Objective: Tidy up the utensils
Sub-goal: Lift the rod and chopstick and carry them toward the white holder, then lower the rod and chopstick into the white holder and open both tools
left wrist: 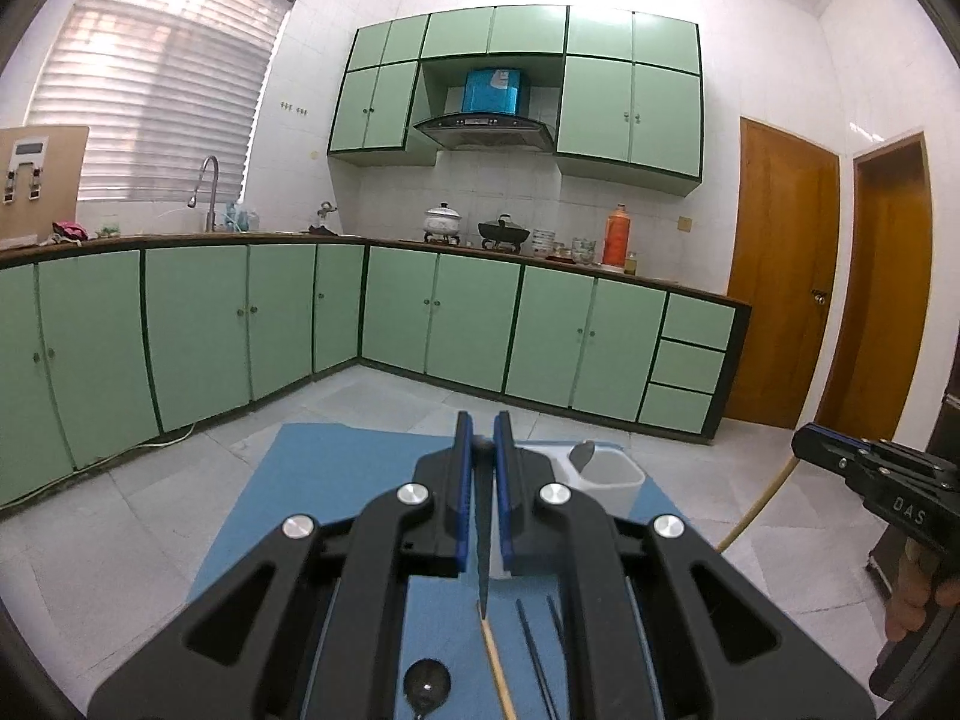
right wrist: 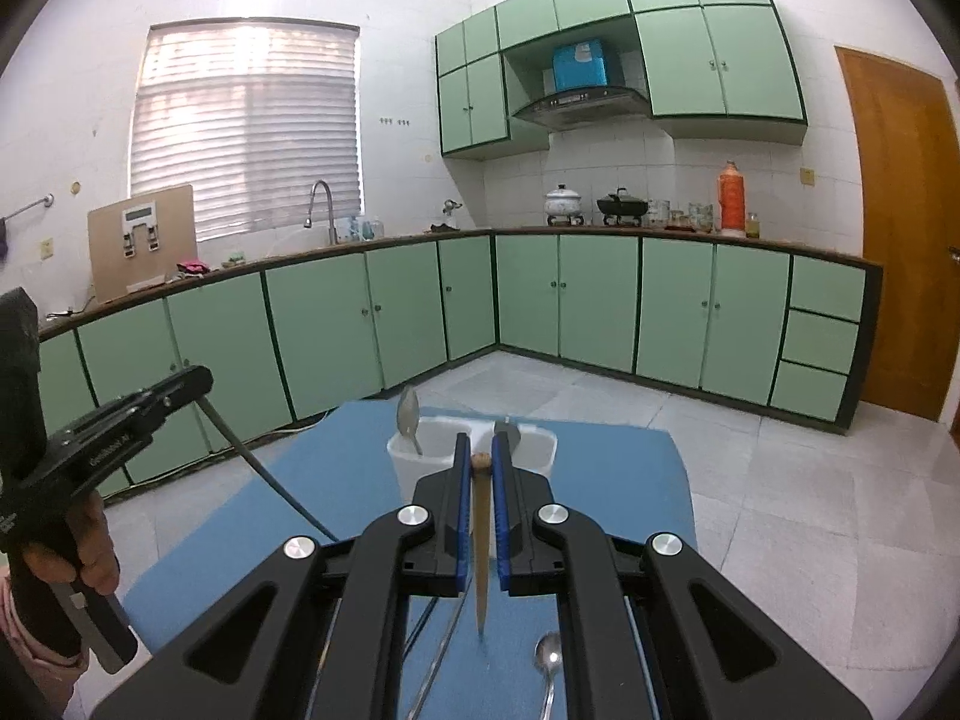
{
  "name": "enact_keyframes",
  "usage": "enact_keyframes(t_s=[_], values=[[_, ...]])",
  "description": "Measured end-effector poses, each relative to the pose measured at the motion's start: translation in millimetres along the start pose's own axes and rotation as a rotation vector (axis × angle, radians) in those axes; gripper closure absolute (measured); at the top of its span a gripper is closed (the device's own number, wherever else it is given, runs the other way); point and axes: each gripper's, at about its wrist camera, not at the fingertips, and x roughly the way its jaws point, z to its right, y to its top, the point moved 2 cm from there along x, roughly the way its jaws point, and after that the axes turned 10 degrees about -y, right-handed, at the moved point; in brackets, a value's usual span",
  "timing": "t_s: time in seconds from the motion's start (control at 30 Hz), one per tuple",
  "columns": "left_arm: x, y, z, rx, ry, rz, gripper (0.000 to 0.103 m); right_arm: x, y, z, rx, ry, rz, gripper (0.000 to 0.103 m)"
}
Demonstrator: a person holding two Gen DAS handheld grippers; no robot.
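Observation:
My left gripper (left wrist: pixel 483 441) is shut on a black chopstick (left wrist: pixel 483 534) that hangs down toward the blue mat (left wrist: pixel 336 480). My right gripper (right wrist: pixel 480 450) is shut on a wooden chopstick (right wrist: pixel 480 546), held above the mat (right wrist: pixel 612 480). A white utensil holder (right wrist: pixel 534 444) stands at the mat's far end with a metal spoon (right wrist: pixel 408 414) in its left compartment; it also shows in the left wrist view (left wrist: pixel 612 477). On the mat lie a wooden chopstick (left wrist: pixel 497 666), black chopsticks (left wrist: pixel 534 654), a black spoon (left wrist: pixel 426 687) and a metal spoon (right wrist: pixel 549 672).
The mat lies on a grey tiled floor (left wrist: pixel 120 516) in a kitchen with green cabinets (left wrist: pixel 468 324). The right gripper body (left wrist: pixel 888 492) is at the right edge of the left wrist view. The left gripper body (right wrist: pixel 120 420) is at left in the right wrist view. A yellow hose (left wrist: pixel 756 504) runs right of the mat.

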Motion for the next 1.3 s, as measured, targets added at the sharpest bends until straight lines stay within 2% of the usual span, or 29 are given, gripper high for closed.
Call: enact_keyframes(t_s=[0.27,0.47,0.6,0.7,0.83,0.97,1.17,1.3], values=[[4.5,35.9,8.4,0.004,-0.047,0.042,0.097,0.5,47.1,3.3,-0.006,0.024,0.057,0.096],[14.4,79.7,28.9,0.038,-0.077,0.123,0.097,8.3,96.6,7.3,0.012,0.034,0.109,0.096],[38.1,97.1,42.9,0.089,-0.048,0.172,0.097,21.7,122.1,3.3,-0.003,0.013,0.143,0.096],[67.0,99.5,45.3,0.095,-0.04,0.156,0.097,40.1,130.3,-0.1,-0.015,-0.007,0.143,0.096],[112.6,85.8,39.9,0.075,-0.037,0.079,0.097,74.5,123.2,-1.0,-0.009,-0.014,0.086,0.096],[149.0,62.7,31.0,0.066,-0.026,0.004,0.097,107.2,100.1,2.7,0.01,-0.016,0.016,0.096],[175.6,40.5,10.0,0.035,-0.01,-0.065,0.097,144.1,68.1,14.5,0.066,-0.003,-0.081,0.096],[184.4,31.1,2.0,0.025,-0.006,-0.101,0.097,160.9,52.8,18.9,0.081,-0.012,-0.11,0.096]])
